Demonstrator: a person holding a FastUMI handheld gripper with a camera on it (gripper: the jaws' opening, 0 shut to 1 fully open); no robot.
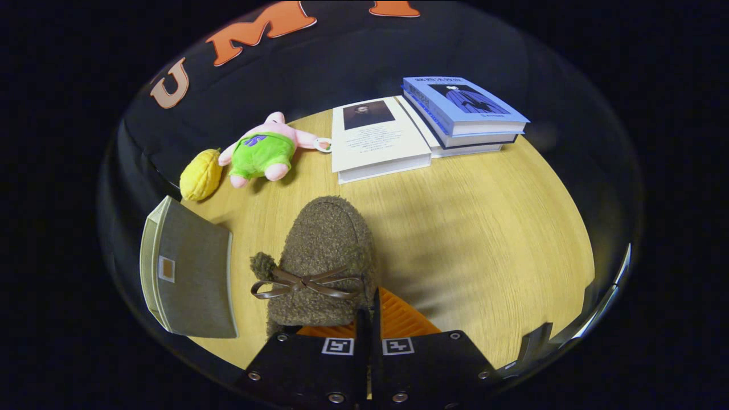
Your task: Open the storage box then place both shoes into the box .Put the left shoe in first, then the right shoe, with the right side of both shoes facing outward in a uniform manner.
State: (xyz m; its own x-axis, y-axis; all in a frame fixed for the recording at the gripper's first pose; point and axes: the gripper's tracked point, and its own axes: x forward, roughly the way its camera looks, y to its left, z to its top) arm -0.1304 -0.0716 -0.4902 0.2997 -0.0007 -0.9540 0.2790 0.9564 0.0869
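Fuzzy brown slipper (324,250), soft and light, apparently pinched at its heel collar by nearly closed hand-held gripper (369,319) beside storage box (191,273).

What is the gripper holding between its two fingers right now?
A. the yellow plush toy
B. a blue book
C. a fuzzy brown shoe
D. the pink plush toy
C: the gripper has its fingers closed on the rim of the fuzzy brown shoe, while the toys and books lie further off on the table.
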